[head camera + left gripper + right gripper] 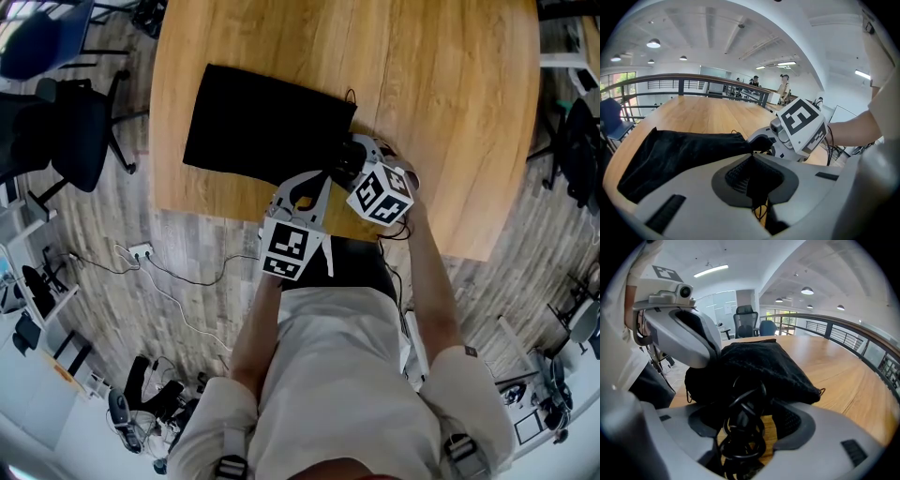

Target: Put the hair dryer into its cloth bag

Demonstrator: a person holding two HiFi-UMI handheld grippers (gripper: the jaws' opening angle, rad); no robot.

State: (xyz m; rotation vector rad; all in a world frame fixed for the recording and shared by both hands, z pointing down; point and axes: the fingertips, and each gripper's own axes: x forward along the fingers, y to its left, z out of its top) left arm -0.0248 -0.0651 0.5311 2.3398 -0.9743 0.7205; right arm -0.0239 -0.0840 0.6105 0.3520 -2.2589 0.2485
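Black cloth bag (262, 131) lies on table (450, 103); coiled cord (740, 427) before it.

You have even, bright light from ceiling lamps (653, 43). The bag (262, 127) reads flat black against the warmly lit table (450, 112). Every view bows at its edges, with dark corners; whatever lies nearest the lens looks soft.
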